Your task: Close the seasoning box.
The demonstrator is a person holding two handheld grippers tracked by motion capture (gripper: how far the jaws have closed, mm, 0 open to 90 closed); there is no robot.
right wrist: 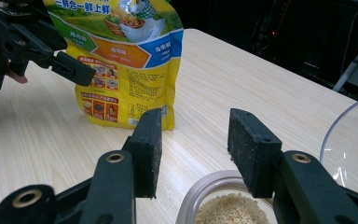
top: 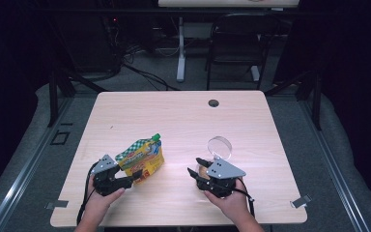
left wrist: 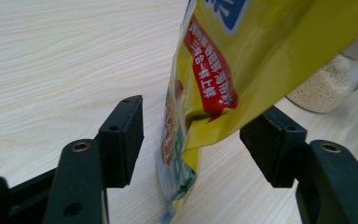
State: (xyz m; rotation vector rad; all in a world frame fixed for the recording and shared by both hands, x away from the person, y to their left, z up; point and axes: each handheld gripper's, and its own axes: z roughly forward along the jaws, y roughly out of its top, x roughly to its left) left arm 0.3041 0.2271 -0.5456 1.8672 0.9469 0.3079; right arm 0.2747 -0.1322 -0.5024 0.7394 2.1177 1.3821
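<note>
Worktop [top: 183, 116] of pale wood carries everything near its front edge. Toward the front left corner stands a yellow pouch [top: 142, 158], upright but leaning; my left tool [top: 134, 177] straddles its lower edge, jaws spread, not pinching. A careless squeeze could topple it. My right tool [top: 196, 168], jaws spread, hovers over an open jar of grains [right wrist: 230, 205]; beside it lies a clear lid [top: 220, 147]. A bump might spill grains.

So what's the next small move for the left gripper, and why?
Probably close the left gripper on the yellow pouch: the pouch's edge stands between the open jaws, with a gap on each side, so nothing grips it yet.
</note>
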